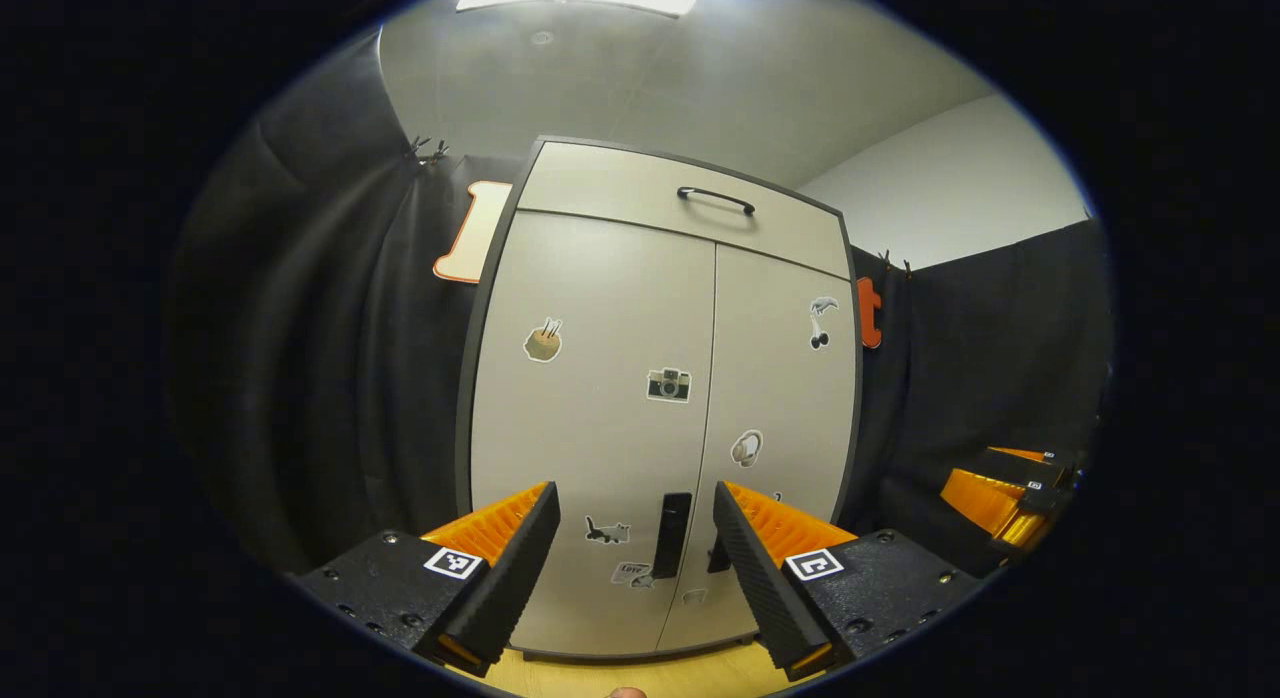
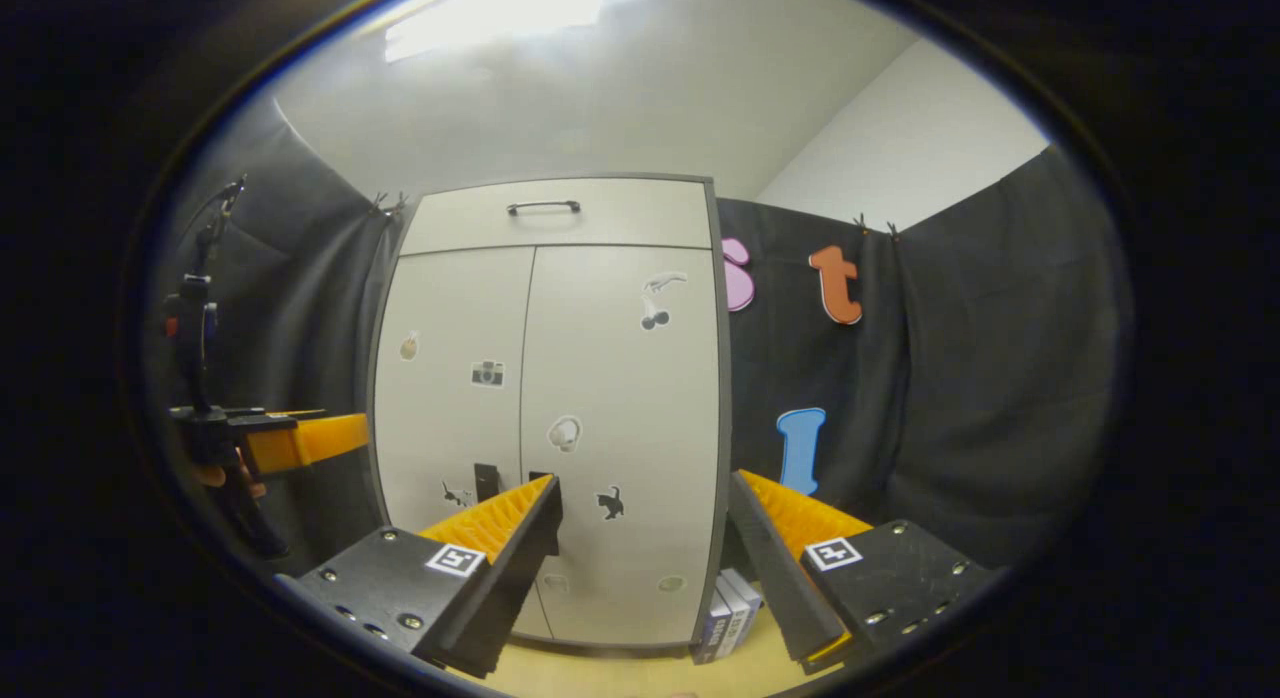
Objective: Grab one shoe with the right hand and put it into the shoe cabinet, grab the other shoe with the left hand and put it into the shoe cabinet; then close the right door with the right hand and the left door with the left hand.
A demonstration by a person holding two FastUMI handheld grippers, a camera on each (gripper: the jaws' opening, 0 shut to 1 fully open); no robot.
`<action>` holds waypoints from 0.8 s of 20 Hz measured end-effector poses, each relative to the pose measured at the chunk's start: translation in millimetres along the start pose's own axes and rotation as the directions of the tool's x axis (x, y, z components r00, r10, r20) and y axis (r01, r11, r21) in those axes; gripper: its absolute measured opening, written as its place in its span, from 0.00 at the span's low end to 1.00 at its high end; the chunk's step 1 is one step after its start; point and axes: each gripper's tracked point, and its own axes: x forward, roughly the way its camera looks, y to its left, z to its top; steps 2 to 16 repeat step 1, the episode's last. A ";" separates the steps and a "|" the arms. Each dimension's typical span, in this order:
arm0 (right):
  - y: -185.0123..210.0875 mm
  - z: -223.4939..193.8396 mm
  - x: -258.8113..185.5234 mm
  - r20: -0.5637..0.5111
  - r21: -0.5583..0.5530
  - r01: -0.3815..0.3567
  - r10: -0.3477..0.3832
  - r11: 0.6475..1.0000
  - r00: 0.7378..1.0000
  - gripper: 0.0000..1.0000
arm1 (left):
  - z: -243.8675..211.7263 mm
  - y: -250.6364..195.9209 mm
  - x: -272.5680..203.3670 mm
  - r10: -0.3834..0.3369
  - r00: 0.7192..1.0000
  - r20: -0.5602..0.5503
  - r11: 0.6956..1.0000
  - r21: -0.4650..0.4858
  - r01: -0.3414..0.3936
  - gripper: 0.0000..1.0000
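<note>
Doors of cabinet [image 1: 660, 398] both flush, so task looks finished; left gripper [image 1: 633, 553] and right gripper [image 2: 645, 548] spread wide, empty, clear of it.

Pale wooden floor [image 2: 600, 668] under the closed shoe cabinet [image 2: 560, 408], books [image 2: 728, 606] standing just beside it.

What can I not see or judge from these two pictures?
- Shoes: the shut left door and right door of the shoe cabinet hide the inside in both views.
- Cabinet base: partly covered by the left gripper and the right gripper.
- Books beside the cabinet: half hidden by the right gripper, right gripper view.
- Stickers: too small to read.
</note>
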 end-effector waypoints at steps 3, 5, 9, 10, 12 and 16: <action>-0.8 0.7 -1.0 0.000 0.001 0.001 -0.001 1.000 1.000 0.97 | 0.0 -1.1 0.2 -0.002 1.000 0.001 1.000 -0.001 0.002 0.95; -0.8 0.7 -1.0 0.000 0.001 0.001 -0.001 1.000 1.000 0.97 | 0.0 -1.1 0.2 -0.002 1.000 0.001 1.000 -0.001 0.002 0.95; -0.8 0.7 -1.0 0.000 0.001 0.001 -0.001 1.000 1.000 0.97 | 0.0 -1.1 0.2 -0.002 1.000 0.001 1.000 -0.001 0.002 0.95; -0.8 0.7 -1.0 0.000 0.001 0.001 -0.001 1.000 1.000 0.97 | 0.0 -1.1 0.2 -0.002 1.000 0.001 1.000 -0.001 0.002 0.95; -0.8 0.7 -1.0 0.000 0.001 0.001 -0.001 1.000 1.000 0.97 | 0.0 -1.1 0.2 -0.002 1.000 0.001 1.000 -0.001 0.002 0.95; -0.8 0.7 -1.0 0.000 0.001 0.001 -0.001 1.000 1.000 0.97 | 0.0 -1.1 0.2 -0.002 1.000 0.001 1.000 -0.001 0.002 0.95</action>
